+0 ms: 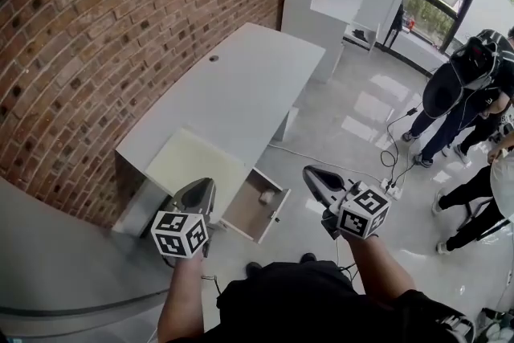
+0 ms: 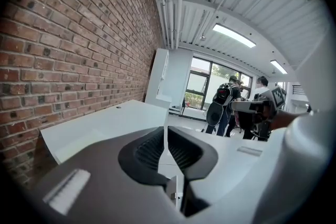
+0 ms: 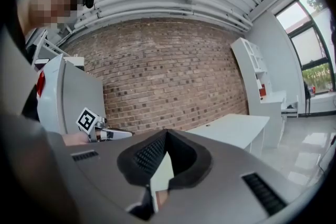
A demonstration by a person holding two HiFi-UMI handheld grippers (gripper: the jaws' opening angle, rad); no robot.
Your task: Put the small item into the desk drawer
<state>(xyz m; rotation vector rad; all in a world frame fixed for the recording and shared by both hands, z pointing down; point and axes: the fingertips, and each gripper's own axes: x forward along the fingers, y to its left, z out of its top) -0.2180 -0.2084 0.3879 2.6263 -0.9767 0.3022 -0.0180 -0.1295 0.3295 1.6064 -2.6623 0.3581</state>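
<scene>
A white desk [image 1: 233, 92] runs along the brick wall. At its near end a drawer [image 1: 241, 213] stands pulled out, and a small pale item [image 1: 265, 196] lies inside it. My left gripper [image 1: 198, 190] hovers over the desk's near corner, left of the drawer, with its jaws shut and nothing between them [image 2: 166, 128]. My right gripper [image 1: 315, 175] is raised to the right of the drawer above the floor, also shut and empty [image 3: 167, 134]. Each gripper shows in the other's view, the right gripper [image 2: 257, 107] and the left gripper [image 3: 105, 132].
A brick wall [image 1: 96, 28] borders the desk on the left. A white shelf unit [image 1: 341, 4] stands beyond the desk's far end. People [image 1: 458, 92] stand at the right by the windows, with cables and a power strip [image 1: 391, 187] on the glossy floor.
</scene>
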